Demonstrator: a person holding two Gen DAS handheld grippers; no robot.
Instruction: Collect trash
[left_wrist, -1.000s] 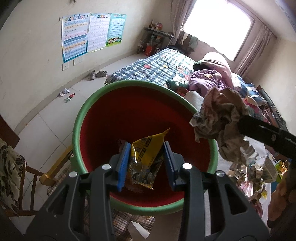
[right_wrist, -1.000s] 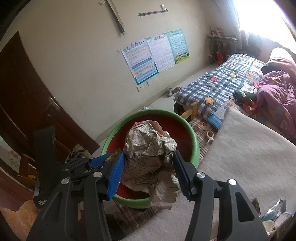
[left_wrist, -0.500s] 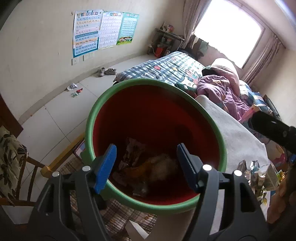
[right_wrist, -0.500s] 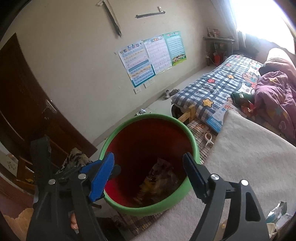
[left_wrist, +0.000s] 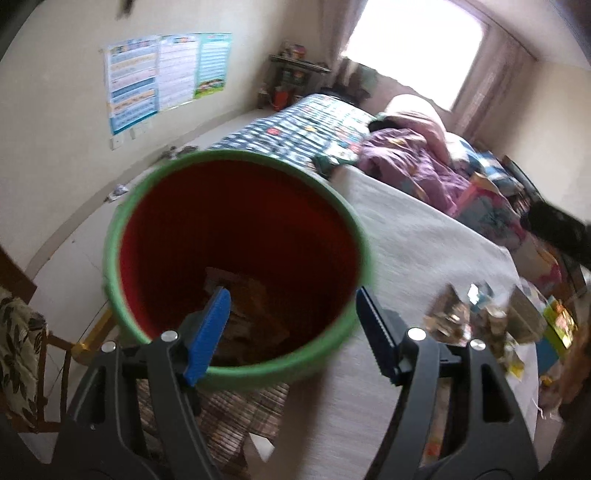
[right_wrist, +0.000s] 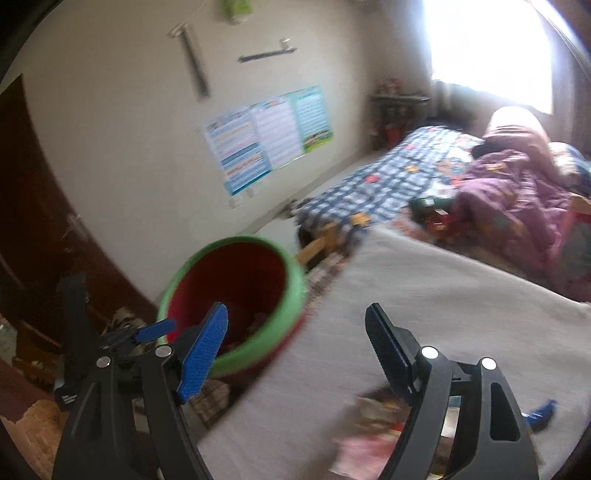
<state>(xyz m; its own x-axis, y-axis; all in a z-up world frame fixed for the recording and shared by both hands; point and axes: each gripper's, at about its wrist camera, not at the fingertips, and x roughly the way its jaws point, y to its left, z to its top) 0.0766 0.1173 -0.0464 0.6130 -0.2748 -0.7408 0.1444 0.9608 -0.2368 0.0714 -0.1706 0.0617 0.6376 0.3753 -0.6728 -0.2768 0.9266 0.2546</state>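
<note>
A round bin (left_wrist: 122, 221), green outside and red inside, stands at the left end of a grey-covered table (left_wrist: 424, 236). Crumpled paper and wrappers (left_wrist: 251, 299) lie at its bottom. My left gripper (left_wrist: 291, 332) is open and empty over the bin's near rim. My right gripper (right_wrist: 295, 350) is open and empty above the table, to the right of the bin (right_wrist: 291, 295). Loose wrappers (right_wrist: 369, 424) lie on the table below its right finger. A pile of trash (left_wrist: 480, 314) sits at the table's right side.
A bed with a checked cover (left_wrist: 314, 122) and purple bedding (left_wrist: 413, 166) lies behind the table. A wooden chair (left_wrist: 22, 350) stands at the left. A dark door (right_wrist: 33, 206) is on the left wall. The left gripper (right_wrist: 110, 339) shows beside the bin.
Both grippers opened and dropped the yellow wrapper and the crumpled paper into the bin. Since then both have swung right, the right one back over the table.
</note>
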